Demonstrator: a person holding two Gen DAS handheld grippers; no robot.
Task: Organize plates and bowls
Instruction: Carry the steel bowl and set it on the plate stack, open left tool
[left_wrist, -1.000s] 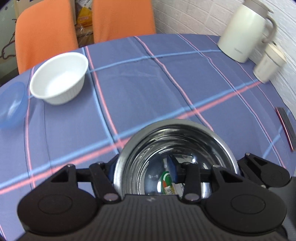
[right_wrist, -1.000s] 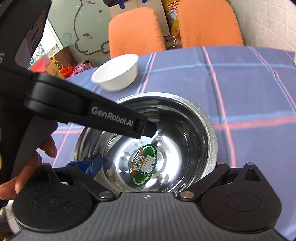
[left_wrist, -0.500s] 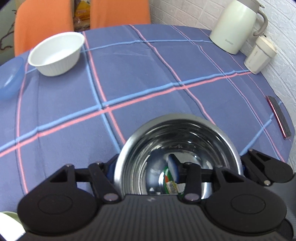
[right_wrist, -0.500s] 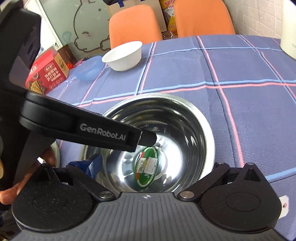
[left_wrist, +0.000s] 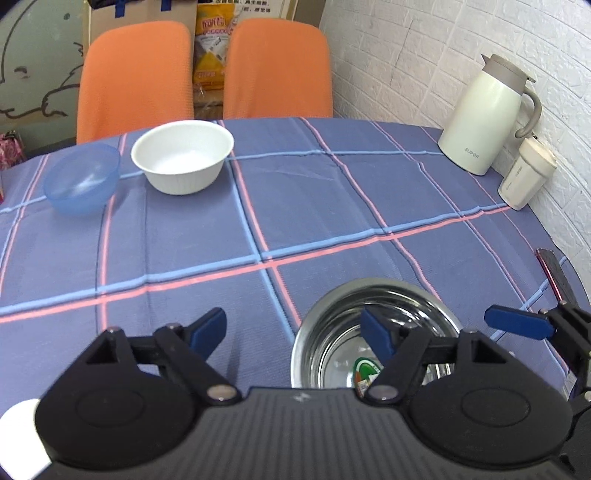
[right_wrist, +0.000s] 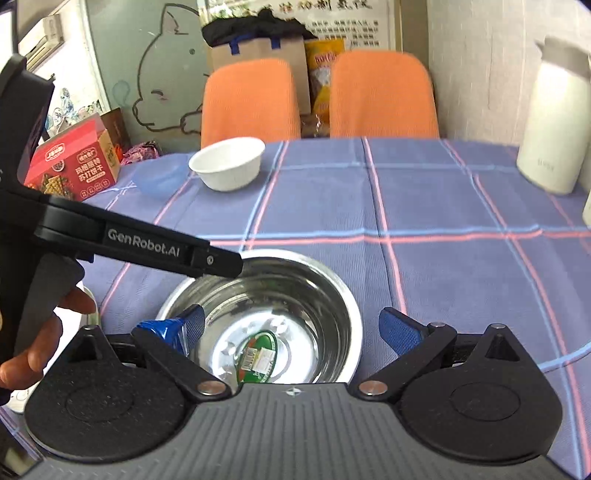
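Left wrist view: left hand-held gripper (left_wrist: 295, 330) opened within the last half second; half a second back, clamped on near-left rim of steel bowl (left_wrist: 376, 332), now jaws spread wide, pads off the metal. Right pad over the bowl's inside, left pad out over bare cloth, rim between them but untouched. Bowl resting on bench (left_wrist: 258, 206), near right, label sticker visible on its bottom.

Right wrist view: right hand-held gripper (right_wrist: 291, 326) also wide, jaws just closed a touch; left pad inside the bowl's near-left part, right pad beyond its right rim, no contact seen. Nothing held by either.

Reading: steel bowl set down and released; likely a base for stacking. White bowl (left_wrist: 183, 160) and blue bowl (left_wrist: 81, 179) at far left, just beside each other, not yet gathered. Probable next target: white bowl.
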